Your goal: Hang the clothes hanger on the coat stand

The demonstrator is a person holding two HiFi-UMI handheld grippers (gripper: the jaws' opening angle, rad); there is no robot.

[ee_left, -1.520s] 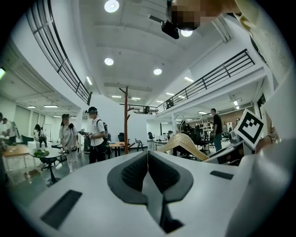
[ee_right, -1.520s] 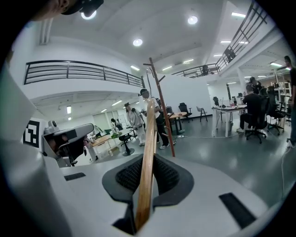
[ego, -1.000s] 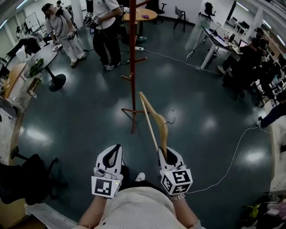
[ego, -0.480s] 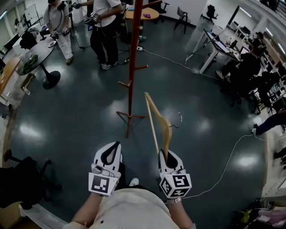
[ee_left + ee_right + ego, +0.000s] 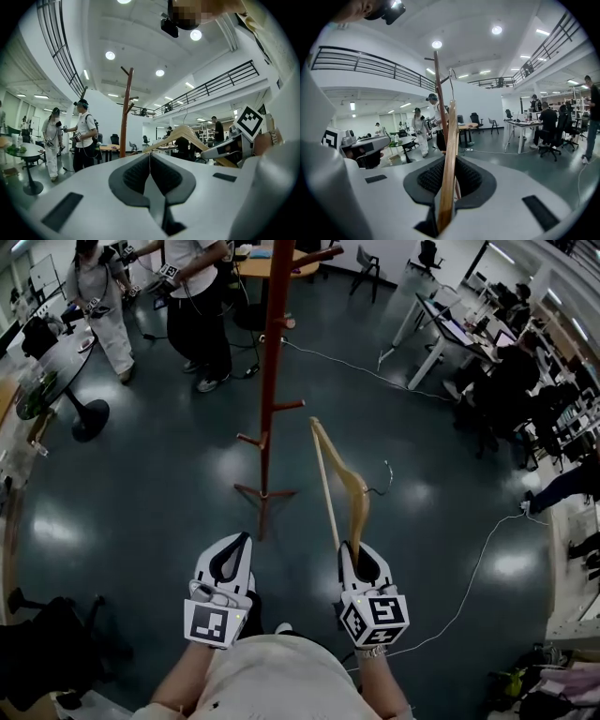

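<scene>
Wooden hanger (image 5: 352, 493) short of coat stand (image 5: 272, 362)
Right gripper (image 5: 363, 557) pinches it; left gripper (image 5: 234, 554) jaws pressed together. Lift hook (image 5: 386, 474) over a peg (image 5: 291, 407).

1. No words, numbers or brand names can be read in any view.
2. The left white marker cube (image 5: 215, 625), on the left gripper (image 5: 237, 549), carries a black-and-white square code pattern, not lettering.
3. The right white marker cube (image 5: 373, 615), on the right gripper (image 5: 353, 554), carries similar square patterns, none of them legible as characters.
</scene>
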